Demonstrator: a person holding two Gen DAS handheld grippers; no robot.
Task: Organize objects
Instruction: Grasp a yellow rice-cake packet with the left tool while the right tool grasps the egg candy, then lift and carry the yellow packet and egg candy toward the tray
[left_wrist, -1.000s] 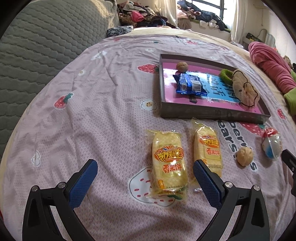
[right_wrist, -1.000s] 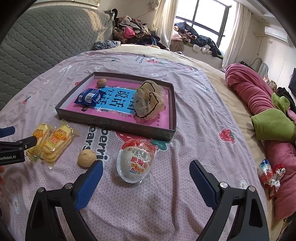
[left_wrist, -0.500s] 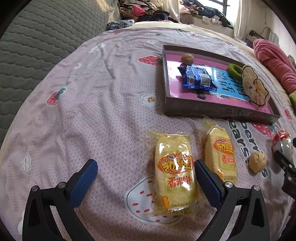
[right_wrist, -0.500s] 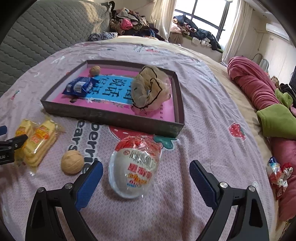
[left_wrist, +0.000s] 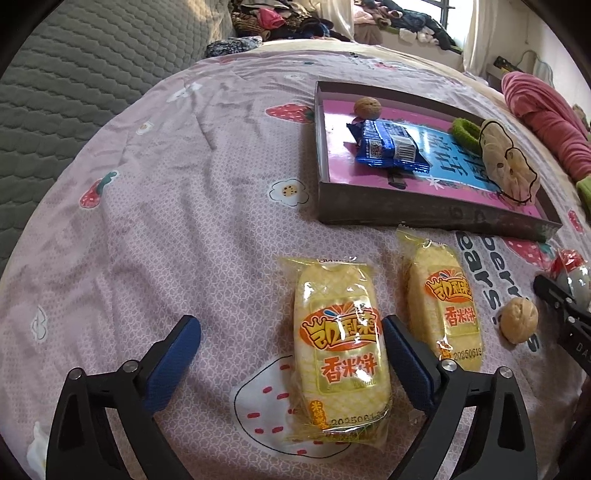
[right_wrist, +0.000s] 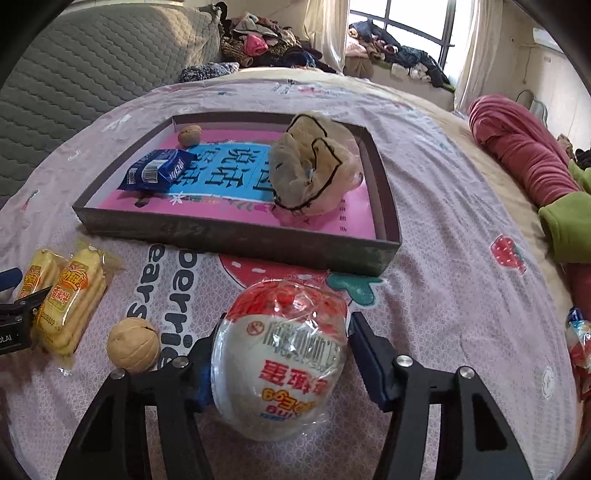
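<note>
Left wrist view close above the bed (left_wrist: 166, 221), angled steeply down past the left claw (left_wrist: 291, 358), right wrist view equally low behind the right claw (right_wrist: 280, 354), facing the window, both share the tray (left_wrist: 424, 214), rice-cracker packs (right_wrist: 70, 306), loose walnut (right_wrist: 133, 345)

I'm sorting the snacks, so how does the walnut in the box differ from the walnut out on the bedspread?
The walnut in the box sits in a far corner of the tray, near the blue snack pack; the loose walnut lies on the bedspread beside the rice cracker packs. The boxed one looks darker brown, the loose one paler tan. Both are whole and unwrapped.
</note>
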